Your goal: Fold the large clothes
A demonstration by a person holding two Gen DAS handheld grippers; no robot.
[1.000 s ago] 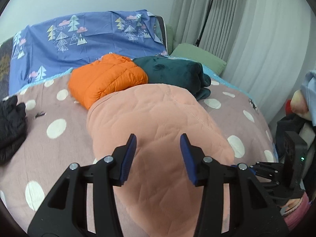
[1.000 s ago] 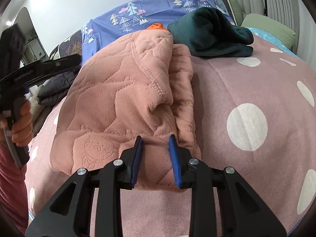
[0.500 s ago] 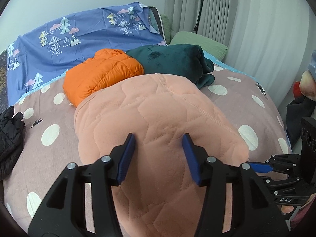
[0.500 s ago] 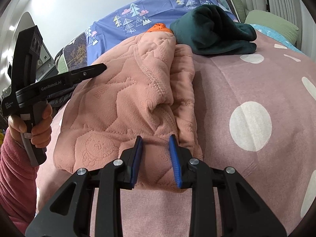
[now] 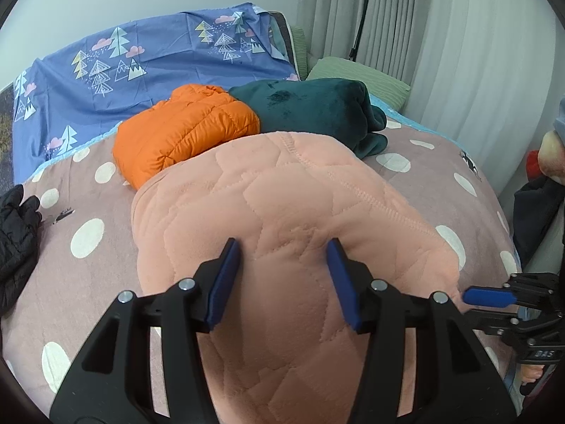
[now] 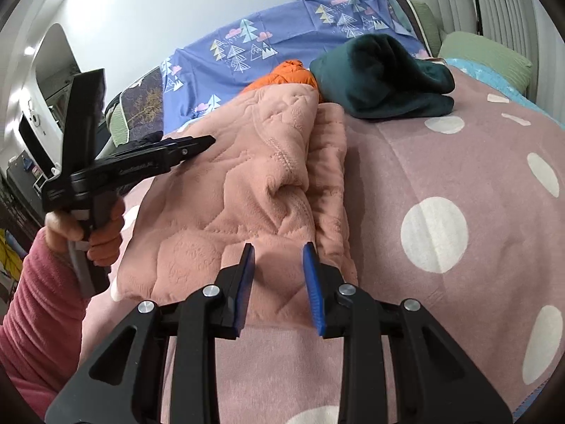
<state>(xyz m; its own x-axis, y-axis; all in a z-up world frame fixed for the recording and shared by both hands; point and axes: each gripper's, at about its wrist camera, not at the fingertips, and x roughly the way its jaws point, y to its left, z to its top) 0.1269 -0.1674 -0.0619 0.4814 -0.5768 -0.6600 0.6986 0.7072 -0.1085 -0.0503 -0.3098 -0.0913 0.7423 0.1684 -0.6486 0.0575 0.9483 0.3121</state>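
Note:
A folded pink quilted garment point(image 5: 282, 194) lies on the dotted pink bedspread point(image 5: 63, 254). My left gripper point(image 5: 282, 251) hovers open over its near part, with nothing between the blue pads. In the right wrist view the garment point(image 6: 229, 183) shows its stacked folds along the right side. My right gripper point(image 6: 279, 252) stands over its near edge with the jaws apart; the pads do not pinch the fabric. A hand in a pink sleeve holds the left gripper point(image 6: 201, 143) above the garment's left part. The right gripper's blue pad point(image 5: 487, 296) sits at the garment's right edge.
Behind the garment lie a folded orange puffer jacket point(image 5: 183, 134) and a folded dark green fleece point(image 5: 317, 109). A black jacket point(image 5: 14, 233) lies at the left edge. A blue tree-print sheet point(image 5: 141, 56), a green pillow point(image 5: 356, 74) and curtains are at the back.
The left gripper came forward and lower over the garment, and its jaws spread a little wider. It entered the right wrist view from the left. The right gripper stayed put.

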